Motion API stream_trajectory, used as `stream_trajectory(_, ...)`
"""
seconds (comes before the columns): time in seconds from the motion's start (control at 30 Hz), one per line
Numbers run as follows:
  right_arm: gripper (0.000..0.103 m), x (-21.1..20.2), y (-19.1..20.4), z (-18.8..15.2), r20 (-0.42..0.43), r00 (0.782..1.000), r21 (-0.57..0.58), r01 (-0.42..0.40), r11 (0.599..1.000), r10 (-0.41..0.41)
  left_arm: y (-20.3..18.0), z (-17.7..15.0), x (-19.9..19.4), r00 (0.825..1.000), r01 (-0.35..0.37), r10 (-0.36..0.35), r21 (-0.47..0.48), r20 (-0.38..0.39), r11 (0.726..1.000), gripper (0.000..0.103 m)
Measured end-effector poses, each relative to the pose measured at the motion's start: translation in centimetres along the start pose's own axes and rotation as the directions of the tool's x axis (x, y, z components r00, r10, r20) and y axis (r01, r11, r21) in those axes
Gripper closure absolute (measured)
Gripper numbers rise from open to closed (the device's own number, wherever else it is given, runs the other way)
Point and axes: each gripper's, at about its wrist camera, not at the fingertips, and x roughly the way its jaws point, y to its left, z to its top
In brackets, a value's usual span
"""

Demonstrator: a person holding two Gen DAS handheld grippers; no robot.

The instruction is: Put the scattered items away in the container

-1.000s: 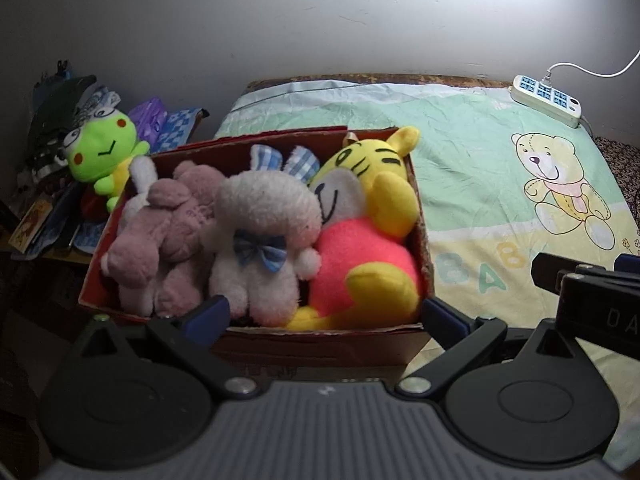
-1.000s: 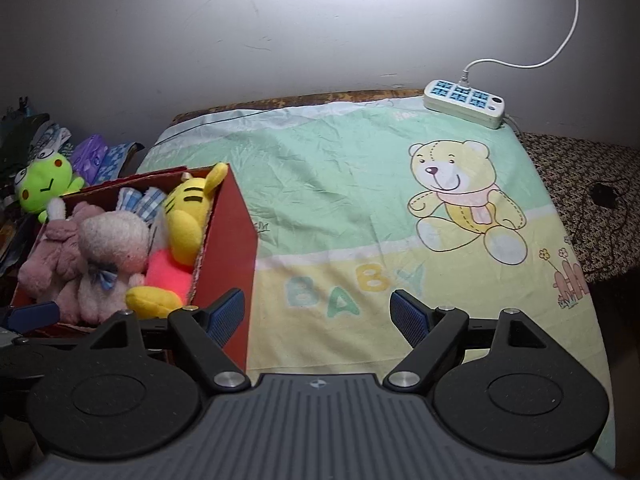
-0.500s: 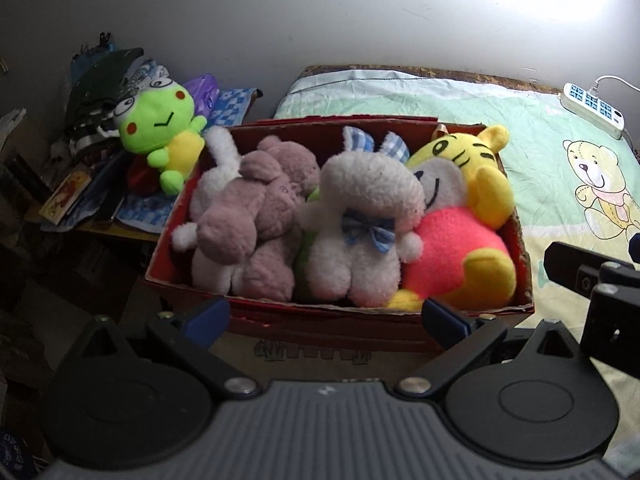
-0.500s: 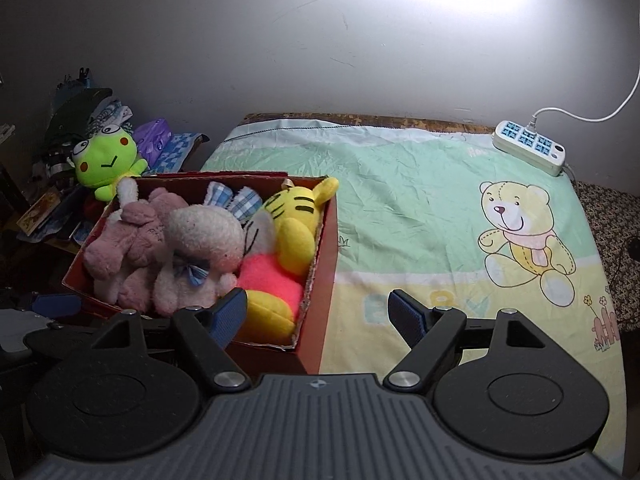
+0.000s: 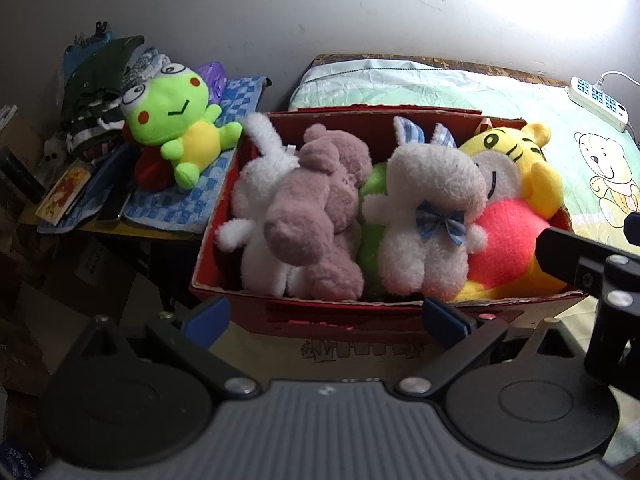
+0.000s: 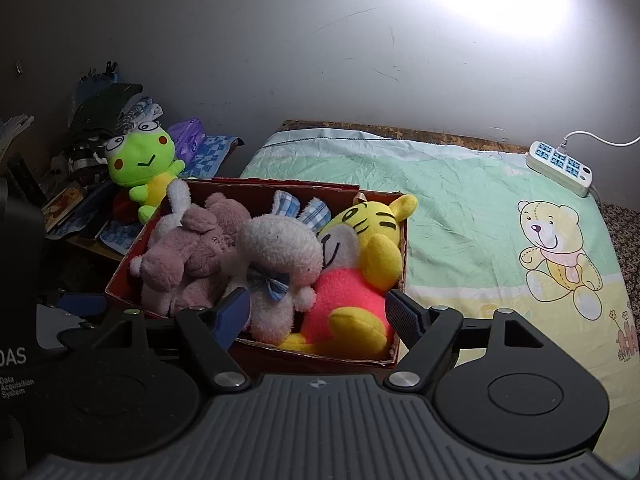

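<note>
A red cardboard box (image 5: pixel 360 308) sits at the bed's left edge, packed with plush toys: a white one (image 5: pixel 260 184), a dusty-pink one (image 5: pixel 316 216), a pale bunny with a blue bow (image 5: pixel 428 216) and a yellow tiger (image 5: pixel 516 184). A green frog plush (image 5: pixel 176 120) lies outside, left of the box, on a checked cloth. My left gripper (image 5: pixel 326 316) hovers open just in front of the box's near wall. My right gripper (image 6: pixel 318 314) hangs over the box's (image 6: pixel 402 248) near right corner; its jaws are closing slightly, still wide, with nothing held. The frog (image 6: pixel 142 164) shows left of the box there too.
A green bear-print sheet (image 6: pixel 480 220) covers the bed right of the box. A white power strip (image 6: pixel 560 166) lies by the wall at the back right. The low side table under the blue checked cloth (image 5: pixel 176 200) is cluttered with folded clothes (image 5: pixel 100 76) and books.
Both grippers have moved left along the bed. The box has shifted from the left of each view toward the middle, and the frog and side table have come further into view.
</note>
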Motion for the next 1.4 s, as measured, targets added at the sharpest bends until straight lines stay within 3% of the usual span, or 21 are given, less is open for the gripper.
stream_trajectory(0.33,0.026,1.1,2.8,-0.7,-0.020,0.999,0.032,-0.040,0.999,0.040,2.0,-1.3,2.0,0.997,0.044,-0.042,0.024,-0.061,0.999,0.001)
stream_trajectory(0.53,0.026,1.8,4.0,-0.6,-0.024,1.000,0.048,-0.003,0.999,0.004,3.1,-1.7,2.7,0.994,0.068,-0.066,0.013,-0.087,0.998,0.001)
stream_trajectory(0.77,0.026,2.3,4.6,-0.1,-0.015,0.999,0.042,0.045,0.998,-0.045,4.7,-0.8,2.4,0.997,0.065,-0.066,-0.006,-0.041,0.998,0.001)
stream_trajectory(1.03,0.025,3.2,4.2,2.0,0.048,0.990,0.073,0.132,0.989,-0.136,6.1,2.7,2.3,0.999,0.030,-0.030,-0.007,0.039,1.000,0.001)
stream_trajectory(1.4,0.026,4.8,3.6,3.1,0.035,0.990,0.113,0.131,0.985,-0.135,5.9,5.2,2.8,0.995,0.083,-0.083,-0.005,0.051,0.997,0.001)
